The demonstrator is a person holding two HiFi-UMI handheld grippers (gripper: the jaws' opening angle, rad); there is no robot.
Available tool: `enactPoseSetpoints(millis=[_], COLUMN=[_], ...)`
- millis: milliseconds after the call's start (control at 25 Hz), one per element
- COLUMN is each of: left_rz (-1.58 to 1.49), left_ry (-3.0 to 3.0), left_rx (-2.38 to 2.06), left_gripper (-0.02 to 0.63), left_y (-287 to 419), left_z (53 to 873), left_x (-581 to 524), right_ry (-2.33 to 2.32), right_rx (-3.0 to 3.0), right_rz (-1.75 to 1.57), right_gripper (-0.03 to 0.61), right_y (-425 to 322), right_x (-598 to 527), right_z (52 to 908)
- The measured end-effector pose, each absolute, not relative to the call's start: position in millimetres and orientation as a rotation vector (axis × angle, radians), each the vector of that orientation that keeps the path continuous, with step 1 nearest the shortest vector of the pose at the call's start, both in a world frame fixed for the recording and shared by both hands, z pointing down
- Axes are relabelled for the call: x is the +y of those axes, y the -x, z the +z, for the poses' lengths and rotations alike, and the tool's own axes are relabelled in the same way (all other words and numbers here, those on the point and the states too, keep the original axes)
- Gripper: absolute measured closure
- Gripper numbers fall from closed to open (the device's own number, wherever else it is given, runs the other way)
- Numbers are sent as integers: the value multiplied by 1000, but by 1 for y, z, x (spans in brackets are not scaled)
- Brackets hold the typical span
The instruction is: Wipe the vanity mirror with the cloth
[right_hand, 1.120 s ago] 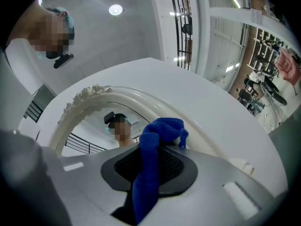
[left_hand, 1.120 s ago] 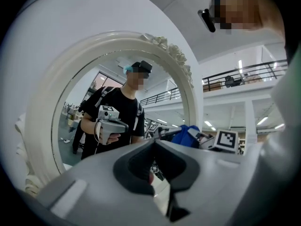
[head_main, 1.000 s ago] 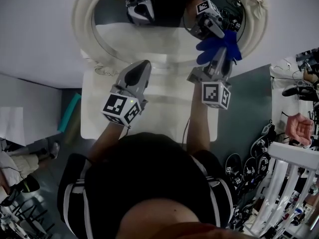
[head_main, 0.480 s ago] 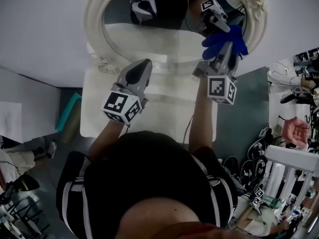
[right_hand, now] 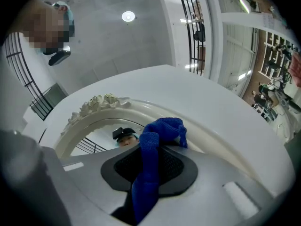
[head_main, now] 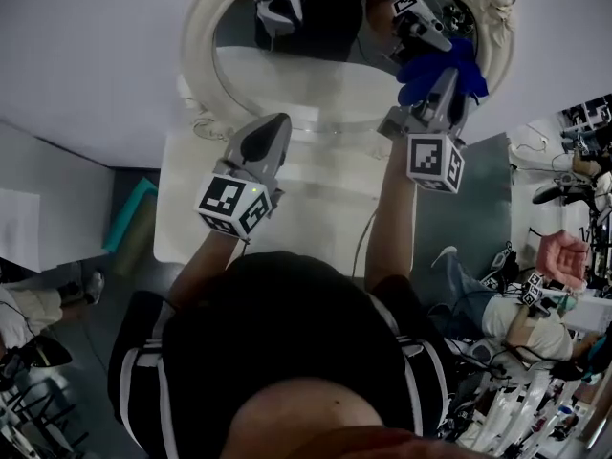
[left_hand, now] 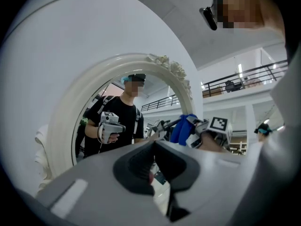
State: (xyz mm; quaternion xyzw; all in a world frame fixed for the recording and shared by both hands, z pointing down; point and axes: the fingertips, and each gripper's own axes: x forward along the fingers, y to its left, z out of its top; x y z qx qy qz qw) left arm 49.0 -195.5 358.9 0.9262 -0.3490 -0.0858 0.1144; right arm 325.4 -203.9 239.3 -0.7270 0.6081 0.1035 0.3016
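Note:
The oval vanity mirror with its ornate white frame [head_main: 196,75] stands at the back of a white tabletop [head_main: 182,218]. Its glass [head_main: 316,27] reflects both grippers and the person holding them. My right gripper [head_main: 448,89] is shut on a blue cloth [head_main: 449,65], which it holds up against the mirror's right side, near the frame. In the right gripper view the cloth [right_hand: 150,173] hangs out between the jaws, with the frame [right_hand: 99,107] just beyond. My left gripper [head_main: 273,124] is shut and empty, low in front of the mirror's lower left. From the left gripper view I see the frame [left_hand: 66,121] and the cloth [left_hand: 181,128].
A teal object [head_main: 134,218] lies on the floor left of the table. Another person's hand [head_main: 564,256] and cluttered equipment [head_main: 507,352] fill the right side. A pale wall stands behind the mirror.
My right gripper has carried the blue cloth up and to the right along the mirror's right side. The left gripper has stayed in place.

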Motion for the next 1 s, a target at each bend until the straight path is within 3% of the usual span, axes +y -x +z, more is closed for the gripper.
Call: enactPoseSetpoints(millis=[560, 1000], left_rz=[-279, -303], left_ry=[-2703, -2689], left_rx=[-1046, -1081], left_gripper=[603, 603], left_y=[-41, 21], left_z=[358, 340], left_x=[-187, -168], right_ry=[1922, 1892], right_rx=[1644, 1665], right_rz=[358, 423], right_gripper=[500, 500], right_y=[-318, -251], right_x=[-205, -198], right_z=[195, 146])
